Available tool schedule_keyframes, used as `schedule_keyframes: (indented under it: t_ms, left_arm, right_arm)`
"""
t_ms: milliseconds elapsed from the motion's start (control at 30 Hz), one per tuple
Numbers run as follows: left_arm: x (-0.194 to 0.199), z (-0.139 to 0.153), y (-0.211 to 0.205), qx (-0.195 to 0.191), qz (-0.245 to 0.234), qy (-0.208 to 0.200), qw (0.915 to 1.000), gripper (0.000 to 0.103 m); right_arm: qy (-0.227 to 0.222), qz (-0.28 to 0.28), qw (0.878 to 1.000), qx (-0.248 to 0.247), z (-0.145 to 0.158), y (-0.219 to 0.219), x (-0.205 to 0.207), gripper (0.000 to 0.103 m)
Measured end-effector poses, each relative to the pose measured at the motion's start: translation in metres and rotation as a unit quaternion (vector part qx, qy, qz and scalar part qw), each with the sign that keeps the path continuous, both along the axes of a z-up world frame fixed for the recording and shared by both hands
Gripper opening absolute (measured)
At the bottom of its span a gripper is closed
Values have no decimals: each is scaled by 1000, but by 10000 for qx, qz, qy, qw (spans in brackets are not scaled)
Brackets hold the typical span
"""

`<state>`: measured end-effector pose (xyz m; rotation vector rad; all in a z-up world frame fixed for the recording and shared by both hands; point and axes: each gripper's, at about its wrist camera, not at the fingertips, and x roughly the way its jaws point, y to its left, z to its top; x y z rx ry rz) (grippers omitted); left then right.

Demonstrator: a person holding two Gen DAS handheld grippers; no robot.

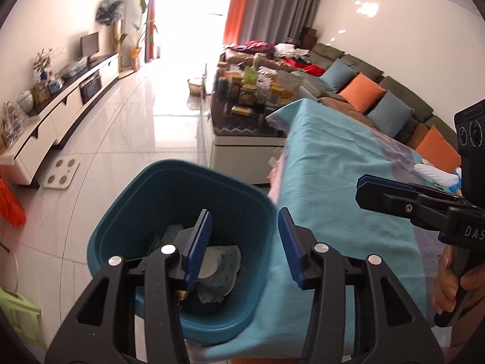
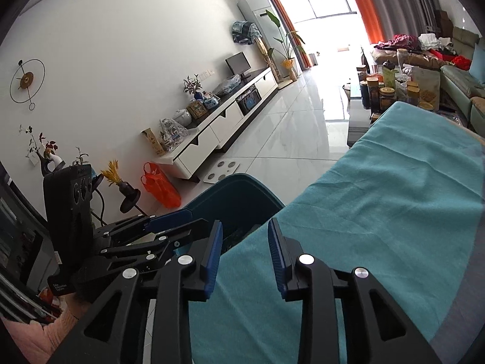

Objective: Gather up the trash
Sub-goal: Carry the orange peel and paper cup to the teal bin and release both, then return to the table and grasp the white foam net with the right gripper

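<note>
A dark teal trash bin (image 1: 182, 182) stands on the floor against the table's left edge. Crumpled white paper (image 1: 219, 268) and other scraps lie in its bottom. My left gripper (image 1: 245, 214) hangs over the bin's right rim, open, with nothing between its blue pads. My right gripper (image 2: 245, 224) is open and empty too, over the edge of the teal tablecloth (image 2: 394, 197) beside the bin (image 2: 239, 191). The left wrist view shows the right gripper (image 1: 360, 189) from the side, above the cloth (image 1: 333, 157), held by a hand (image 1: 448, 276). The left gripper (image 2: 197, 218) appears over the bin in the right wrist view.
Behind the table is a low coffee table (image 1: 242, 133) crowded with jars. A sofa with blue and orange cushions (image 1: 363, 91) runs along the right. A white TV cabinet (image 2: 224, 127), a white floor scale (image 1: 60, 173) and an orange bag (image 2: 160, 188) sit on the left.
</note>
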<state>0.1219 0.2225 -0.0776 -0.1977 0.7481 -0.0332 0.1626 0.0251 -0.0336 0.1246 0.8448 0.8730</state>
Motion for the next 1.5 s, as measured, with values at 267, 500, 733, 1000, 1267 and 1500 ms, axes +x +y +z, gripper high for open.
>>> schedule_keyframes:
  t_ms: [267, 500, 733, 1000, 1267, 1500]
  left_arm:
    - [-3, 17, -68, 6, -875, -283, 9958, 46]
    - [8, 15, -142, 68, -1695, -255, 9852, 46]
    - [25, 13, -209, 113, -2270, -211, 9736, 46]
    - [46, 10, -271, 204, -2701, -100, 9626, 46]
    - [66, 6, -303, 211, -2902, 28, 9567, 46]
    - [83, -1, -321, 145, -3025, 257, 9527, 46]
  right_arm:
    - [-218, -757, 9968, 139, 13, -91, -24, 31]
    - [-306, -1789, 9834, 38, 13, -175, -45, 33]
    - [-349, -2782, 9599, 36, 12, -254, -46, 39]
    - [-198, -3366, 9411, 232, 1, -301, -19, 47]
    - [234, -3423, 9368, 676, -19, -317, 4, 36]
    - [230, -3345, 9371, 974, -20, -322, -6, 13]
